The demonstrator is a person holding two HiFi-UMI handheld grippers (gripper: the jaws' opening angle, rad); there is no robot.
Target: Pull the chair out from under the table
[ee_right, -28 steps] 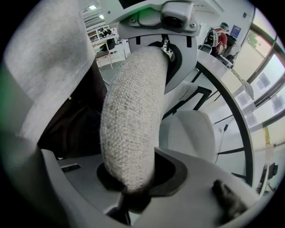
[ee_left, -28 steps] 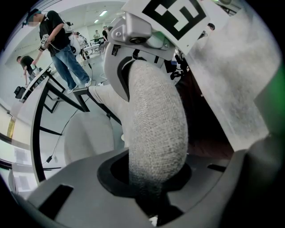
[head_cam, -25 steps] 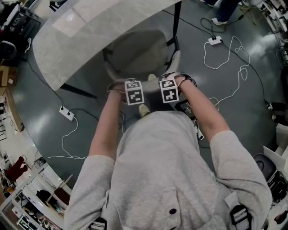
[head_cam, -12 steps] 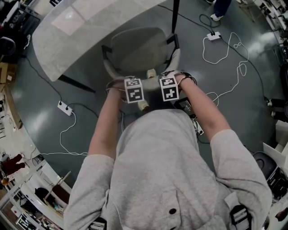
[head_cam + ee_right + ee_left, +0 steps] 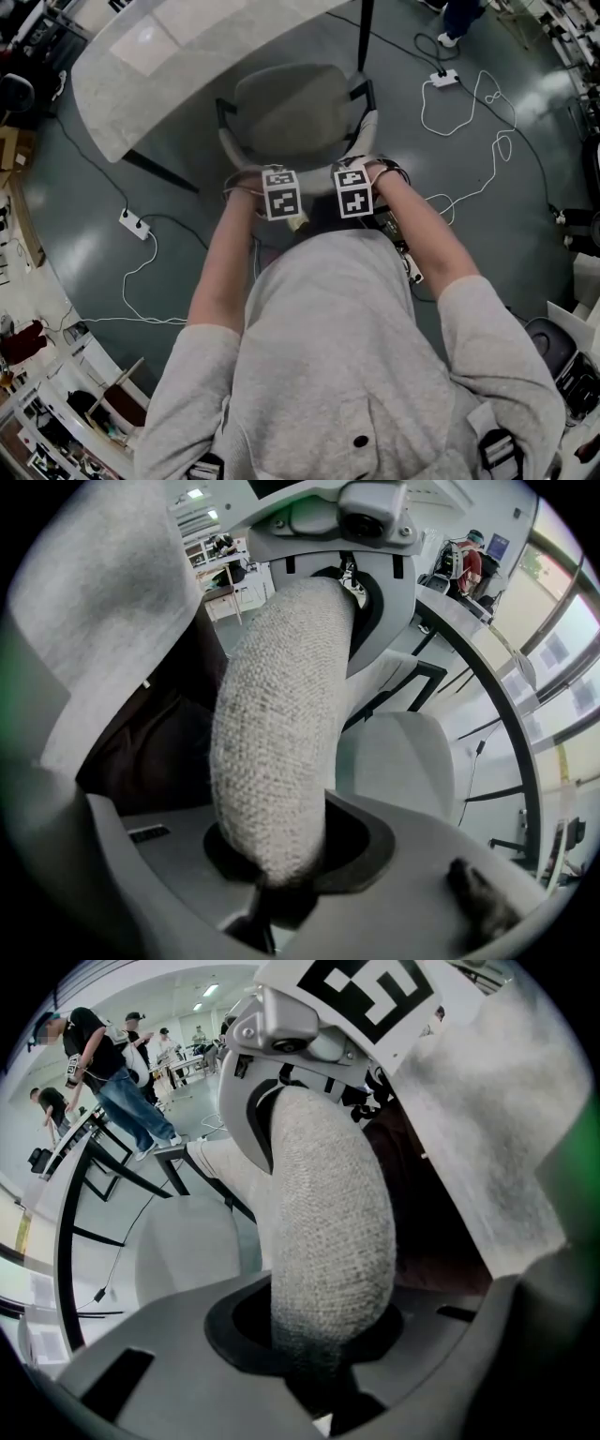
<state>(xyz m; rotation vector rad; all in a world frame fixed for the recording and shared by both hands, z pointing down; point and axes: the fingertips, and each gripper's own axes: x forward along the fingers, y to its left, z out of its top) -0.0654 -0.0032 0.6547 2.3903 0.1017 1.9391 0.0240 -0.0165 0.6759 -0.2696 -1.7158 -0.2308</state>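
Jaws of left gripper and right gripper clamp chair backrest.

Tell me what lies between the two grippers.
Only the chair's padded backrest rim, which both the left gripper and right gripper clamp; the left gripper view shows it running bare between them.
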